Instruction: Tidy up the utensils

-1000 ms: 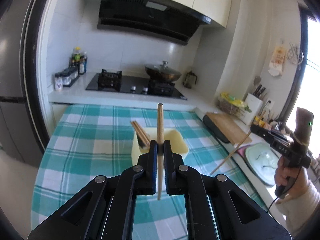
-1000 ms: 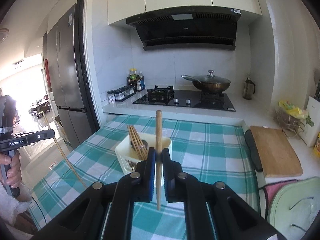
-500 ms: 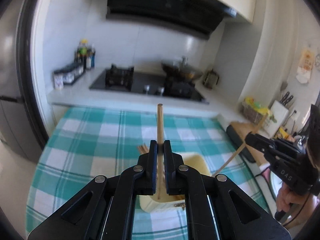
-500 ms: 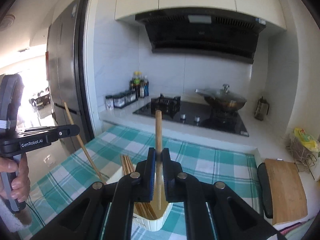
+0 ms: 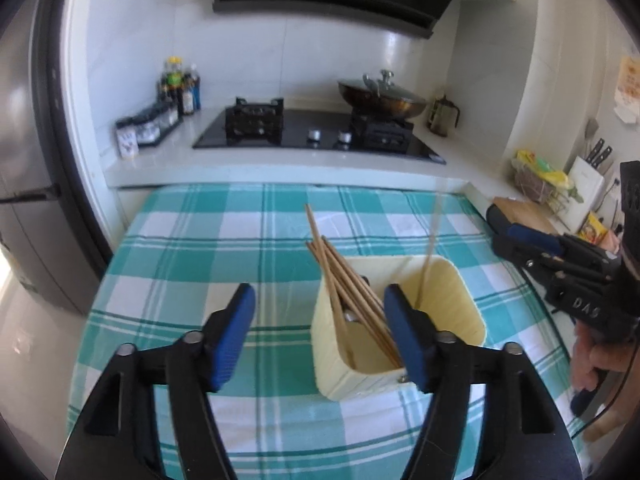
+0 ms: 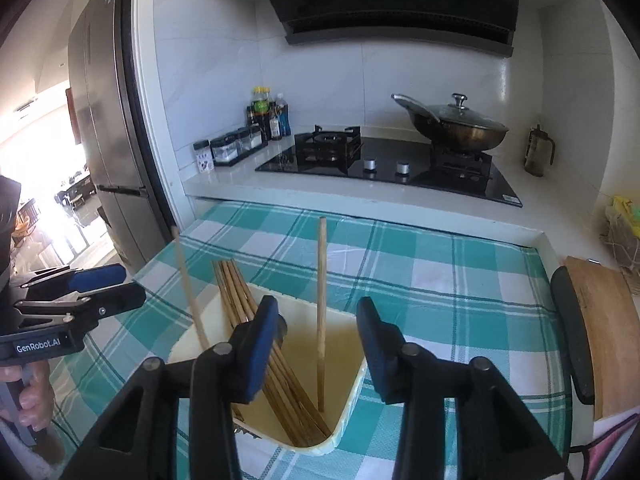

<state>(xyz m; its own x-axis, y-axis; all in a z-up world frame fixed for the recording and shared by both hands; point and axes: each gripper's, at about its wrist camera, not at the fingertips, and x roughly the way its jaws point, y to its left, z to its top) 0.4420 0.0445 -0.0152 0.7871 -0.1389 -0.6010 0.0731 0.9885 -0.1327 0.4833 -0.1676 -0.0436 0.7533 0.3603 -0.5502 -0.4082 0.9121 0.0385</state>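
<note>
The left gripper [image 5: 320,328] has its blue-padded fingers [image 5: 234,340] spreading apart with nothing pressed between them. The tub [image 5: 452,300] sits just past them, toward the right finger, on the checked tabletop [image 5: 192,256]. A bundle of chopsticks [image 5: 344,280] leans in the tub, tips up and tilted left. A blurred single chopstick [image 5: 430,252] stands at the tub's far right side, clear of both fingers.

The right gripper [image 6: 318,344] is also opening, its fingers [image 6: 258,350] apart over the near edge of the tub [image 6: 352,400]. One chopstick [image 6: 321,312] stands almost upright in the gap between them, its lower end down inside the tub; neither pad touches it. The bundle [image 6: 256,340] lies against the tub's left wall, partly behind the left finger. Another loose stick [image 6: 190,292] slants at the tub's left rim, near the other gripper [image 6: 100,288], which a hand [image 6: 34,392] holds at the left edge.

Farther off, past the tabletop, a white counter carries a black hob [image 6: 384,164] with a lidded wok [image 6: 452,124] on its right burner and bottles [image 6: 266,114] to its left. A cutting board [image 6: 604,320] lies to the right.
</note>
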